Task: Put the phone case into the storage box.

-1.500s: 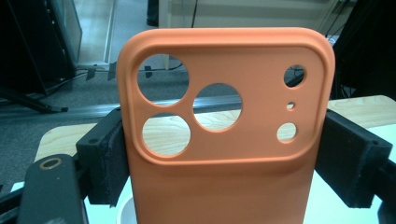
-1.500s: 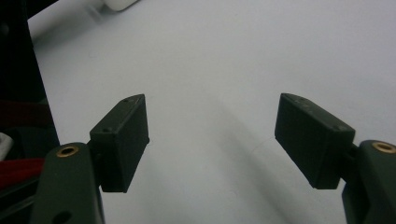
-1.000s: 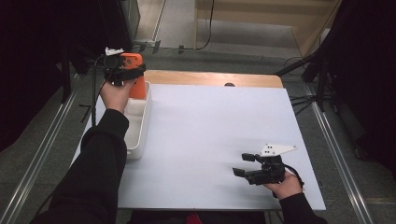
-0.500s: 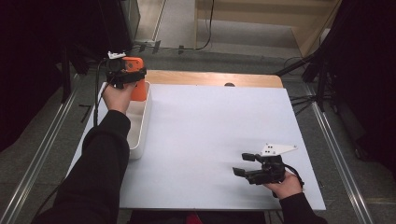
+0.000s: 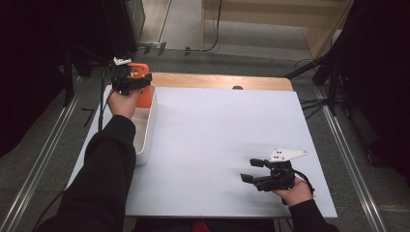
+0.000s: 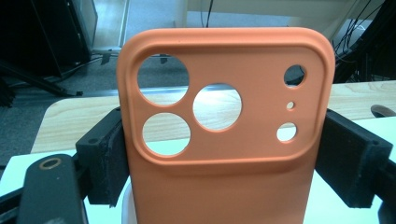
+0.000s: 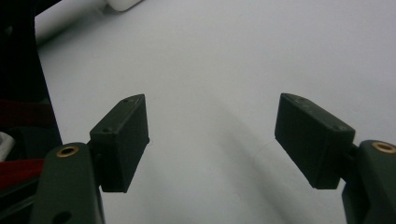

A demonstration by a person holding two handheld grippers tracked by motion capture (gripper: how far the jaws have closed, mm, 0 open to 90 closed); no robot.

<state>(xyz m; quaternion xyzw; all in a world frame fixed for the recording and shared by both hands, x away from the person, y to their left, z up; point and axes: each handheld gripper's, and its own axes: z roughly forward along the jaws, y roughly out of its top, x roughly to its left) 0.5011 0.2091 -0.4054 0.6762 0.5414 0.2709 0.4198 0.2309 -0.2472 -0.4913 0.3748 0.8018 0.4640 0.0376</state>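
Observation:
An orange phone case (image 6: pixel 224 140) with round camera cut-outs stands upright between the jaws of my left gripper (image 6: pixel 224 158), whose pads press on its two long edges. From above, the left gripper (image 5: pixel 126 79) holds the orange case (image 5: pixel 143 96) over the far end of the white tray (image 5: pixel 145 140) at the table's left edge. My right gripper (image 5: pixel 252 170) rests low near the front right of the white table (image 5: pixel 217 125), pointing left. In its own view the right gripper (image 7: pixel 212 140) stands open with nothing between the jaws.
A wooden strip (image 5: pixel 217 81) runs along the table's far edge, with a small dark object (image 5: pixel 237 88) on it. Black stands and cables (image 5: pixel 333 72) rise on the floor at the right. Metal rails (image 5: pixel 43 164) run beside the table.

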